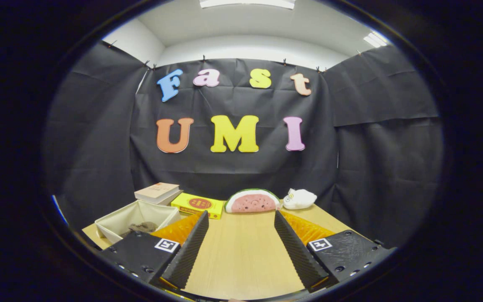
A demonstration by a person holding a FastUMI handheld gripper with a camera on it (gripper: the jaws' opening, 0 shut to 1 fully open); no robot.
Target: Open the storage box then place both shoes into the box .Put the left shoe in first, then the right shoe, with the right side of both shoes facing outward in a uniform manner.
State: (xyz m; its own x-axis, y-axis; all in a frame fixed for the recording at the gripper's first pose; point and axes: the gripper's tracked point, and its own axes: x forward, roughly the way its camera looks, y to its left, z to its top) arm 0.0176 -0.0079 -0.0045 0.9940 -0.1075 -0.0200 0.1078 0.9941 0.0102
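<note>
**Storage Box: Handling and Grip Point**

Storage box: beige fabric, lid off, on worktop beyond left finger; dark item inside, identity unclear. Likely light, soft-walled, prone to sliding or buckling; best taken at rim. Behind: books, yellow box, watermelon toy, white plush. Gripper spread wide, holding nothing.

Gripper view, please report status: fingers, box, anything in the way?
Gripper open, fingers hold nothing, bare table between them. Storage box ahead beside left finger, open top, something dark inside. Watermelon toy and yellow box beyond fingers.
</note>
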